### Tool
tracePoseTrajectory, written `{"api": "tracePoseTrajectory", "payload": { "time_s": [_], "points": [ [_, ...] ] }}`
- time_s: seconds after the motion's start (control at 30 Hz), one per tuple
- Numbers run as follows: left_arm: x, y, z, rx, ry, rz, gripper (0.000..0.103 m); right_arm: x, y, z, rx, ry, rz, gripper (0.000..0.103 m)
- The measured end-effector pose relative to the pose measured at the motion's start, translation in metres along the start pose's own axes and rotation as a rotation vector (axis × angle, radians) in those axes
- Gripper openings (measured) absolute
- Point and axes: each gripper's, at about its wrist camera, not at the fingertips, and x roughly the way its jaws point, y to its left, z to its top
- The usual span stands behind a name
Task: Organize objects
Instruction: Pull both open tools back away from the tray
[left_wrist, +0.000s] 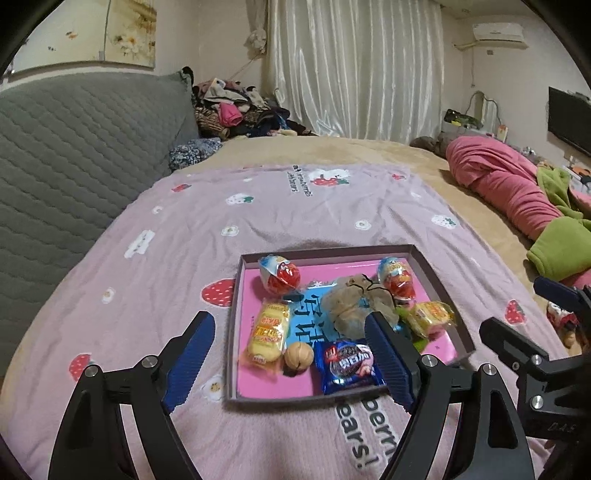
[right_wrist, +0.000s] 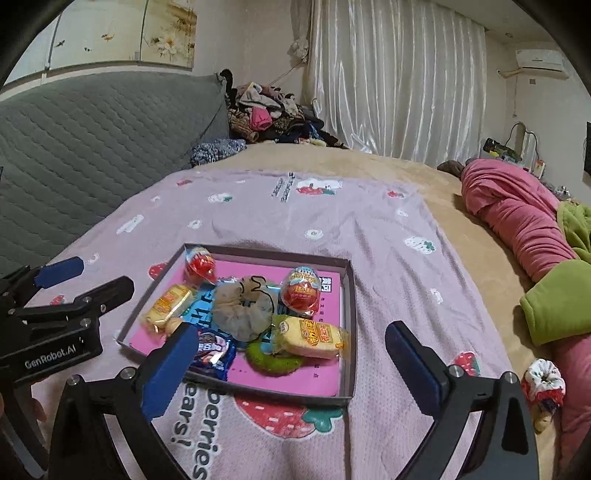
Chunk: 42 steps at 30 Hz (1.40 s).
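Both the left gripper (left_wrist: 290, 330) and the right gripper (right_wrist: 291, 347) were spread wide, holding nothing. The box (left_wrist: 436, 273) of snacks lay at lower centre on the blanket (left_wrist: 295, 206). Only the right view showed a green scrunchie (right_wrist: 273, 360) under the yellow cake (right_wrist: 314, 338).

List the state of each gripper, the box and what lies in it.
Left gripper: open, empty.
Right gripper: open, empty.
Box: lidless, on the blanket.
Two eggs: wrapped, in the box.
Two cakes: wrapped, in the box.
Oreo pack: sealed, in the box.
Grey scrunchie: atop the pile.
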Motion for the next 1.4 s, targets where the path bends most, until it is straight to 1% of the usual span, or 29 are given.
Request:
{"api": "tracePoseTrajectory", "payload": {
  "time_s": [0.03, 0.1, 0.23, 0.33, 0.47, 0.57, 0.67, 0.9, 1.0, 1.23, 1.4],
  "points": [
    [-0.006, 0.001, 0.000, 0.000, 0.000, -0.004, 0.084, -0.006, 0.001, 0.001, 0.006, -0.011, 0.002, 0.102],
    [-0.019, 0.002, 0.001, 0.000, 0.001, 0.002, 0.084, -0.015, 0.004, 0.003, 0.007, -0.002, 0.013, 0.102],
    [-0.043, 0.005, 0.005, -0.009, -0.002, 0.016, 0.084, -0.039, 0.009, 0.009, -0.003, -0.016, 0.005, 0.102],
    [-0.062, 0.003, 0.005, 0.004, -0.008, 0.028, 0.084, -0.059, 0.012, 0.013, -0.007, -0.033, 0.002, 0.102],
    [-0.082, 0.003, 0.003, -0.004, -0.013, 0.020, 0.084, -0.079, 0.014, 0.014, -0.014, -0.043, -0.003, 0.102],
    [-0.096, 0.003, -0.001, 0.000, -0.021, 0.044, 0.084, -0.093, 0.016, 0.013, -0.018, -0.053, -0.012, 0.102],
    [-0.111, 0.003, -0.005, -0.001, -0.039, 0.049, 0.084, -0.103, 0.016, 0.011, -0.016, -0.057, -0.012, 0.102],
    [-0.136, 0.003, -0.016, 0.004, -0.040, 0.035, 0.084, -0.123, 0.016, 0.004, -0.007, -0.061, -0.016, 0.102],
    [-0.148, 0.002, -0.020, 0.006, -0.053, 0.043, 0.084, -0.131, 0.018, 0.000, -0.007, -0.062, -0.018, 0.102],
    [-0.176, -0.004, -0.027, 0.016, -0.081, 0.054, 0.084, -0.154, 0.022, -0.008, -0.008, -0.078, -0.022, 0.102],
    [-0.192, -0.003, -0.036, 0.008, -0.089, 0.046, 0.084, -0.171, 0.023, -0.013, -0.009, -0.095, -0.031, 0.102]
  ]
}}
